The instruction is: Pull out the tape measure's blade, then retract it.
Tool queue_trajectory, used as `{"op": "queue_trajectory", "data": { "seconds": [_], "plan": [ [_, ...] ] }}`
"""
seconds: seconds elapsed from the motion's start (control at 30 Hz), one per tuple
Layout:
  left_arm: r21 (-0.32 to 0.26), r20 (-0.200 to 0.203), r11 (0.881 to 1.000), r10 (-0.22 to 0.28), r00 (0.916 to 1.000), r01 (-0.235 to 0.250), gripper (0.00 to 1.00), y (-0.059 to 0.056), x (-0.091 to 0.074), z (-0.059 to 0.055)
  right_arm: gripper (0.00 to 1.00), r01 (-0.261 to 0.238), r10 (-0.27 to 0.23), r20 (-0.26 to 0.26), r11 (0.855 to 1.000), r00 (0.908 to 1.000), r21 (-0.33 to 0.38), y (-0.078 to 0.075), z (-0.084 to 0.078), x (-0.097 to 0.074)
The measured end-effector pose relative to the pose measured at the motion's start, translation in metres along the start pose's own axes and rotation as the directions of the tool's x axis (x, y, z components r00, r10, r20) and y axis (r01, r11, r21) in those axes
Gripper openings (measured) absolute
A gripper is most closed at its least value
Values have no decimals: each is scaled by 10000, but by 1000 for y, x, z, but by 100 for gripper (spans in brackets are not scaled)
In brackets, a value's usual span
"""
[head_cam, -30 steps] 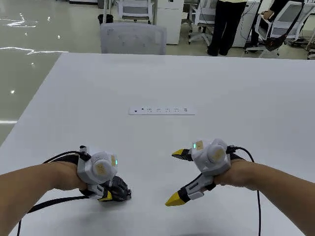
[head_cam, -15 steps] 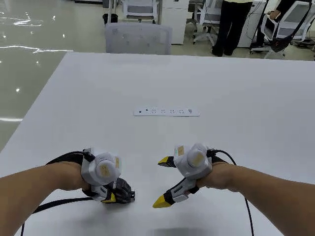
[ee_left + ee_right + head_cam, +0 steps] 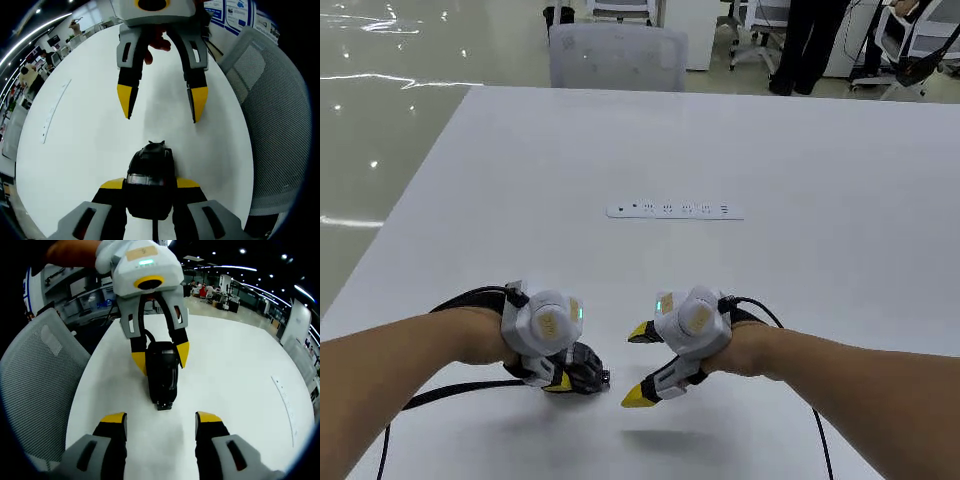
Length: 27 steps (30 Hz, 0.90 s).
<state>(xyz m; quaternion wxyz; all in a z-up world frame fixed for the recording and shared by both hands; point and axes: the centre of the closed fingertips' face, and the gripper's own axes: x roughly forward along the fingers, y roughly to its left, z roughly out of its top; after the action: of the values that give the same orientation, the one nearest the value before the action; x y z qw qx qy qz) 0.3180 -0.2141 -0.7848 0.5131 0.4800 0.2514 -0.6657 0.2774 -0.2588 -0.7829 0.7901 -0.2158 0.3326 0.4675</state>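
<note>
A grey mesh chair [image 3: 617,58] stands against the far edge of a wide white table [image 3: 800,140], and a white power strip [image 3: 675,211] lies flat near the table's middle. Left of the table, a glossy pale floor [image 3: 390,120] mirrors streaks of light. Beyond the far edge stand more office chairs [image 3: 910,38] and a person in dark trousers [image 3: 812,40]. In the right gripper view, ceiling lights [image 3: 242,250] shine against a dark ceiling.
</note>
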Motion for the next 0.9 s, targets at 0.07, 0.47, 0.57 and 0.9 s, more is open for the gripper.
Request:
{"op": "queue_trajectory", "data": {
  "seconds": [0.07, 0.47, 0.57, 0.9],
  "plan": [
    [-8, 27, 10000, -53, 10000, 53, 32, 0, 0, 0, 51, -45, 43, -144, 9999, 9999, -116, 1, -4, 2],
    [16, 24, 10000, -60, 10000, 60, 32, 0, 1, -1, 34, -41, 41, 5, 10000, 10000, -17, -5, 1, 23],
    [35, 56, 10000, -86, 9999, 86, 32, 0, 1, -1, 32, -98, 97, -84, 9999, 9999, -57, -5, -1, 28],
    [-42, 146, 10000, -79, 9999, 80, 32, 0, 1, -1, 22, -6, 5, -181, 10000, 9998, -63, -10, -2, 39]
  ]
}}
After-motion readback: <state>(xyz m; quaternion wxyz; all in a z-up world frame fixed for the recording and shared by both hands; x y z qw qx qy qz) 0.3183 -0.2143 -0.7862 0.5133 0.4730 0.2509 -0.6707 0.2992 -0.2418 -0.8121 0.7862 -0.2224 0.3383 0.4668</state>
